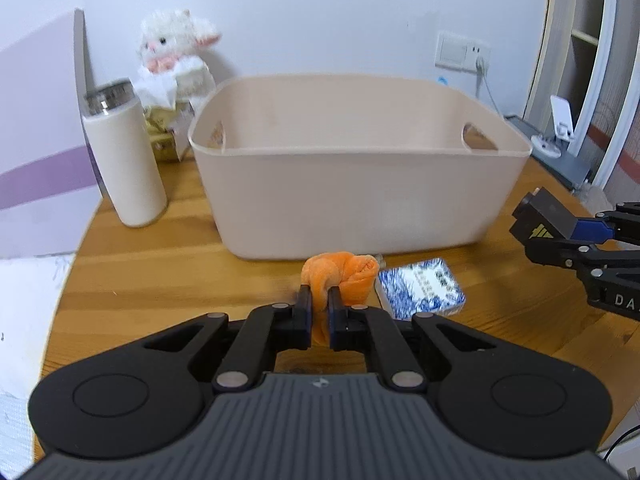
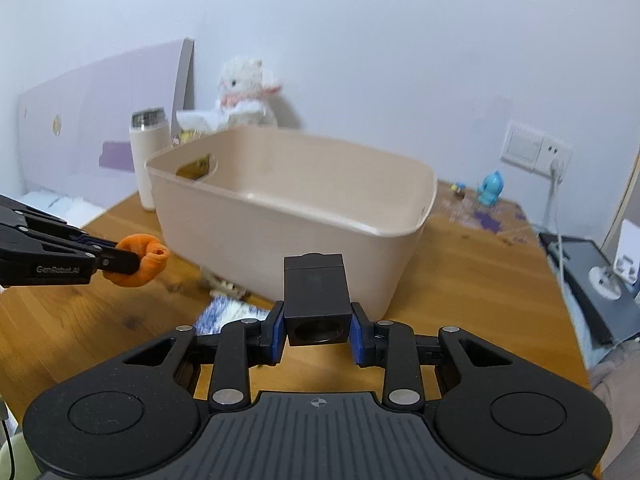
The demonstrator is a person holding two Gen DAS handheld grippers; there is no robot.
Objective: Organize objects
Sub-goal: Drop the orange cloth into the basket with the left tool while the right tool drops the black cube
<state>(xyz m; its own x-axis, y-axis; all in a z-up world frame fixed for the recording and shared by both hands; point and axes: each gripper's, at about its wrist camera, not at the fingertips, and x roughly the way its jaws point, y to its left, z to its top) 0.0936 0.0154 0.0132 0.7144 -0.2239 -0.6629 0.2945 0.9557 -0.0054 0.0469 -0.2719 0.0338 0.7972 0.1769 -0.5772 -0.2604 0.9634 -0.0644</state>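
My left gripper (image 1: 319, 298) is shut on an orange plush toy (image 1: 342, 276), held just above the wooden table (image 1: 160, 276) in front of the beige plastic bin (image 1: 352, 196). The same toy (image 2: 142, 260) and left gripper (image 2: 120, 258) show at the left of the right wrist view. My right gripper (image 2: 318, 326) is shut on a black box-shaped object (image 2: 316, 292) with a round hole in its near end, lifted before the bin (image 2: 288, 216). In the left wrist view that black object (image 1: 540, 216) hangs at the right. A blue-and-white patterned box (image 1: 420, 288) lies on the table.
A white tumbler (image 1: 124, 156) stands left of the bin, with a white plush lamb (image 1: 176, 52) and tissue box behind it. A small blue figure (image 2: 490, 188) sits by the wall socket. A dark device with a white stand (image 2: 600, 280) is at the table's right edge.
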